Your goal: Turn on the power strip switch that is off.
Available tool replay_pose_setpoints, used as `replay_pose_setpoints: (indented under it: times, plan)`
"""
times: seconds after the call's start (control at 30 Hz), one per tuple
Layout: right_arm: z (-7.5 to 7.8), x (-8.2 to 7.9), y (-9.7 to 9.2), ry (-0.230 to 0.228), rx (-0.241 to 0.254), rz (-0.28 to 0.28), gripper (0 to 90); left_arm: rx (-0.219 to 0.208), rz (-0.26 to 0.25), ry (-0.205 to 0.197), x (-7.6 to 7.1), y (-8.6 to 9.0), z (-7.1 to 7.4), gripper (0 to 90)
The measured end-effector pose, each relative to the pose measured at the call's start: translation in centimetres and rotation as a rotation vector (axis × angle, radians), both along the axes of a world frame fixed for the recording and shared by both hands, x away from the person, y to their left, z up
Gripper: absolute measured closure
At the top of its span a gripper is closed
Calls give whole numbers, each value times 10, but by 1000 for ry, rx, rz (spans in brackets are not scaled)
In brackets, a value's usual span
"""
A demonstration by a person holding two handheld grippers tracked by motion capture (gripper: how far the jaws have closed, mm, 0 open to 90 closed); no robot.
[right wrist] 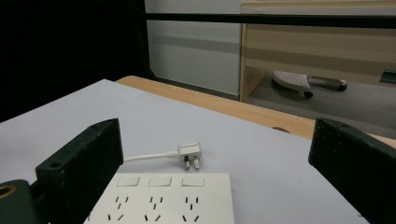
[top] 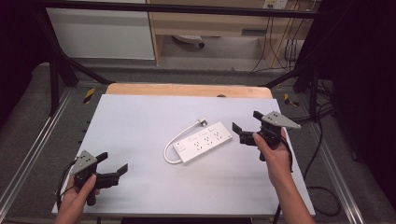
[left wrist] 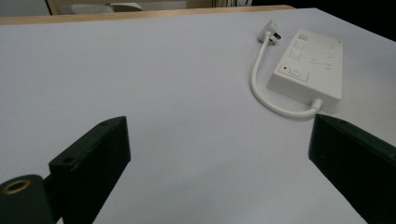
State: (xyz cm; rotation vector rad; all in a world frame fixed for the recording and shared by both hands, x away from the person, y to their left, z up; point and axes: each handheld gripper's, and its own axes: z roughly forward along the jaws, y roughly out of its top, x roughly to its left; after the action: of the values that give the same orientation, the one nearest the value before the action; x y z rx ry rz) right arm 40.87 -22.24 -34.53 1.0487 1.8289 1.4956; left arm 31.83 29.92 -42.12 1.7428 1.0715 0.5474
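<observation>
A white power strip [top: 204, 141] lies mid-tabletop [top: 140, 121], its plug [top: 202, 122] just behind it, the right tool [top: 243, 127] released just beside its end, the left tool [top: 113, 163] released well apart; a one-sided grab may drag the cord [top: 173, 144].

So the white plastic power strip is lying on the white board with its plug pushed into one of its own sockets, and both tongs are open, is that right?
Not quite. The white plastic power strip does lie on the white board, and the left tongs and right tongs are open, but its white plug lies loose on the board beside the strip, pins bare, as the right gripper view shows.
</observation>
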Motion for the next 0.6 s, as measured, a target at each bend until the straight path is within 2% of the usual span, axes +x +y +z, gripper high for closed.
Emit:
replay_pose_setpoints:
  times: [0.43,0.5,0.6]
  plan:
    - [0,14,5,-1,20,-1,54,-1,1,5,1,0,-1,56]
    - [-1,17,6,-7,49,6,62,-2,3,5,1,1,0,56]
    - [-3,23,7,-2,55,-2,68,-4,6,6,1,1,-1,57]
